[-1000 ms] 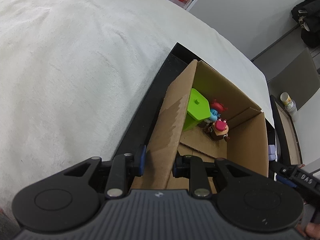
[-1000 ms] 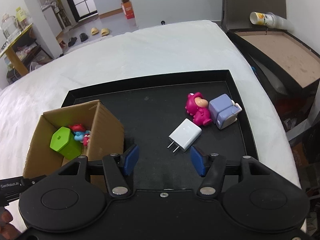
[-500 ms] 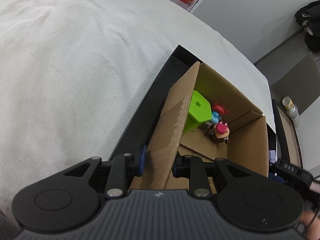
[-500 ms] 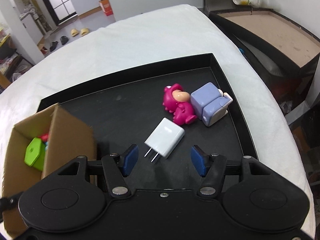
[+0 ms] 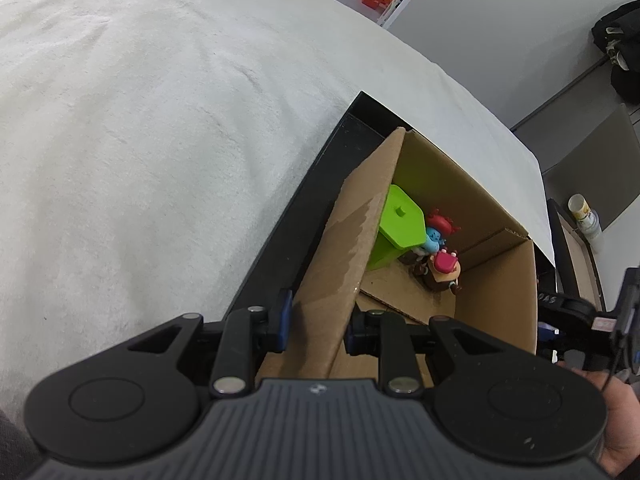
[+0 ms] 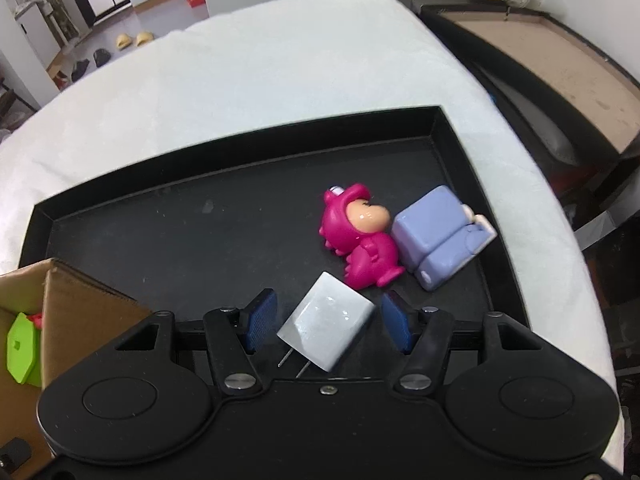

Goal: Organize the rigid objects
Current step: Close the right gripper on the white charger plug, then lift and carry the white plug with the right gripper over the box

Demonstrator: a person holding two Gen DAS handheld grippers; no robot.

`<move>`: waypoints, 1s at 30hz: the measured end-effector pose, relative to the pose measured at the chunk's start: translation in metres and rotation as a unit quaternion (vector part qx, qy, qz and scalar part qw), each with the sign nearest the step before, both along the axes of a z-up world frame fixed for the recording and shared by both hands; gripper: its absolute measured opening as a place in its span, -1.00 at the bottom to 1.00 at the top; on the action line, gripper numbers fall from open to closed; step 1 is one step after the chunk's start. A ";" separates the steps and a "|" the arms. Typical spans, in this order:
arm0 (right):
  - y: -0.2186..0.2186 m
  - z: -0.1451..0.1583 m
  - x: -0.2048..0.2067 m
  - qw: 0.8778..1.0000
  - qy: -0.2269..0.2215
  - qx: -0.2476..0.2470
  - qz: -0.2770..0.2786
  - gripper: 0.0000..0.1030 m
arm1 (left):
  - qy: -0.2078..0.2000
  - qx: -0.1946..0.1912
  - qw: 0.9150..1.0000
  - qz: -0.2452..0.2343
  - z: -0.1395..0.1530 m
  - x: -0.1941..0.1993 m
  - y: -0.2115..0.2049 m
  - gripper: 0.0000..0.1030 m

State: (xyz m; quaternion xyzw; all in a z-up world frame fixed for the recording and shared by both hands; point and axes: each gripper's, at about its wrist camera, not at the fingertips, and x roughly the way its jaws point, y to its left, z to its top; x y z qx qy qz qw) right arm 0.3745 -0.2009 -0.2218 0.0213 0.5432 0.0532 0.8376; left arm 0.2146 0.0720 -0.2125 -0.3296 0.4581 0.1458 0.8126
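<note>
L pinches box wall, R straddles the charger.
L wrist: my left gripper is clamped narrow on the cardboard box wall, same as 1 s ago; inside are 1 green block & 2 figurines. R wrist: my right gripper gapes wide, 1 white charger now between the pads, contact unclear; on black tray also 1 pink toy, 1 lilac toy.

Left gripper fingers clamped; right gripper fingers spread wide.

surface: white fleecy cover | wall: grey | floor: pale
</note>
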 end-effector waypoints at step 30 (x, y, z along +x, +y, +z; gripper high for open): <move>-0.017 0.062 -0.054 0.998 0.004 0.057 0.032 -0.26 | 0.003 -0.001 1.000 -0.003 0.000 0.000 -0.003 -0.54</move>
